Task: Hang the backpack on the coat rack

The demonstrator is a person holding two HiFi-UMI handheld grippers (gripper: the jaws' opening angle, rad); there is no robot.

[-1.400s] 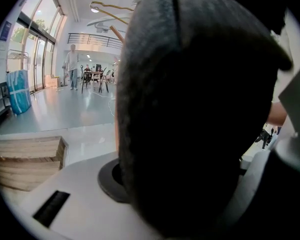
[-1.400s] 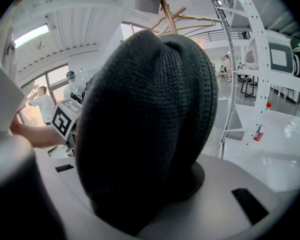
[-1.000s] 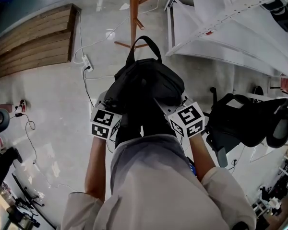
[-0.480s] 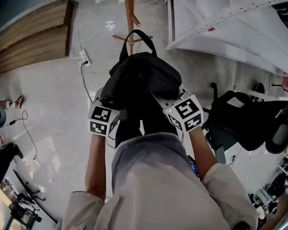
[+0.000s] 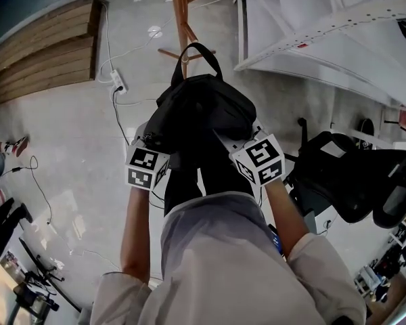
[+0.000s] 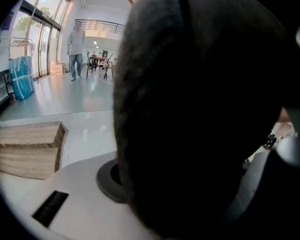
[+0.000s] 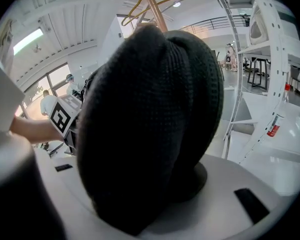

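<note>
A black backpack (image 5: 203,110) hangs in front of me, gripped from both sides. My left gripper (image 5: 155,146) is shut on its left side and my right gripper (image 5: 247,143) on its right side; the fingertips are buried in the fabric. The backpack's top handle loop (image 5: 199,53) stands up next to the pole of the wooden coat rack (image 5: 179,12), over one of its low pegs. The dark fabric (image 6: 200,109) fills the left gripper view. In the right gripper view the backpack (image 7: 150,124) bulges between the jaws, with the rack's arms (image 7: 157,6) above it.
A wooden pallet (image 5: 40,53) lies at the left, with a power strip (image 5: 118,81) and cables on the floor. A white frame structure (image 5: 325,39) stands right of the rack, a black office chair (image 5: 352,175) at my right. A person (image 6: 76,44) stands far off.
Both grippers have carried the backpack a little closer to the rack's pole. The handle loop now overlaps the low peg. Neither grip has changed.
</note>
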